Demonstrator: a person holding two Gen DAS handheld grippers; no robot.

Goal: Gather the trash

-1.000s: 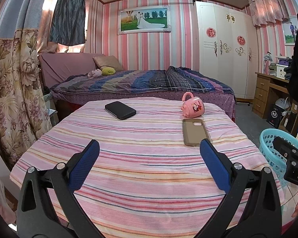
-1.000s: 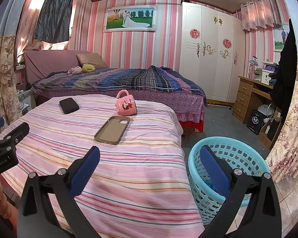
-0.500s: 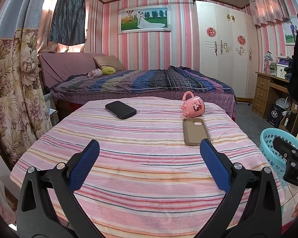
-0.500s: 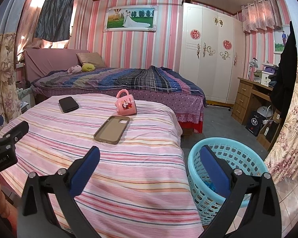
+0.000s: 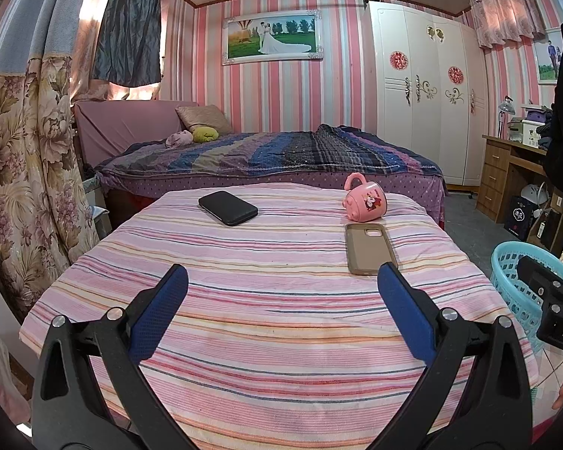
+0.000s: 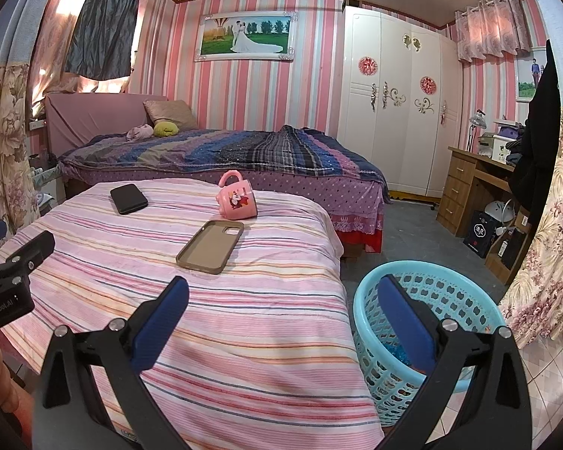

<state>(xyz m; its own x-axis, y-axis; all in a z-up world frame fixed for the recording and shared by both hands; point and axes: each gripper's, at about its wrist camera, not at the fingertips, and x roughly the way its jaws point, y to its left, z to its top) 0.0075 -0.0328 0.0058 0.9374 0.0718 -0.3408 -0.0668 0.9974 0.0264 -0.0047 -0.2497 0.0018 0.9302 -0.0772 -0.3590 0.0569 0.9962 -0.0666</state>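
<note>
A light blue plastic basket [image 6: 431, 322] stands on the floor at the right of the striped table [image 6: 214, 300]; something blue and orange lies at its bottom. It also shows in the left wrist view [image 5: 514, 281]. My left gripper [image 5: 281, 285] is open and empty above the near part of the table [image 5: 266, 322]. My right gripper [image 6: 281, 296] is open and empty over the table's right edge, its right finger in front of the basket. On the table lie a black phone [image 5: 228, 207], a tan phone case [image 5: 369, 248] and a tipped pink mug [image 5: 365, 202].
A bed [image 5: 274, 157] with a striped blanket stands behind the table. A white wardrobe [image 6: 398, 112] and a wooden desk [image 6: 476, 195] are at the right. Floral curtains [image 5: 22, 172] hang at the left. The phone [image 6: 128, 198], case [image 6: 211, 241] and mug [image 6: 237, 198] show in the right view.
Both views have shifted only slightly; the right gripper has drifted a little. Both grippers stay open and empty.
</note>
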